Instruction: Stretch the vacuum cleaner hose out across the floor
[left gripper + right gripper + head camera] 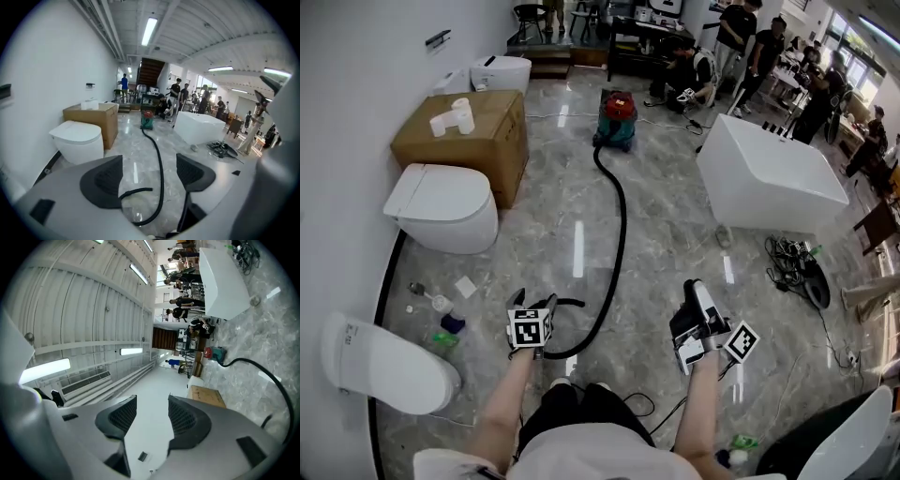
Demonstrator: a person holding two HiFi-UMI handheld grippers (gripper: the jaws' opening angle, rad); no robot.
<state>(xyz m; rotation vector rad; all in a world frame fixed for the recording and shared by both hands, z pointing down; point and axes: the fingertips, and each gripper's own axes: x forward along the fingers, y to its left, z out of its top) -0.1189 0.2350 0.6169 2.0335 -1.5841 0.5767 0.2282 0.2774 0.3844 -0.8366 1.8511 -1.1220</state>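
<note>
A red and teal vacuum cleaner (616, 117) stands far ahead on the marble floor. Its black hose (622, 225) runs from it towards me, curls into a loop by my feet and ends just right of my left gripper (534, 300). In the left gripper view the left gripper (149, 176) is wide open. The hose (159, 159) lies on the floor beyond its pads, untouched, with the vacuum cleaner (147, 121) far behind. My right gripper (694, 291) hangs to the right, rolled on its side. The right gripper (152, 416) is open with nothing between its pads; the hose (262, 369) shows at the right.
Two white toilets (445, 206) (380, 366) and a cardboard box (473, 131) line the left wall. A white bathtub (769, 173) stands at the right, with a cable tangle (797, 262) beside it. Small bottles (441, 305) lie at the left. People (750, 47) are at the back.
</note>
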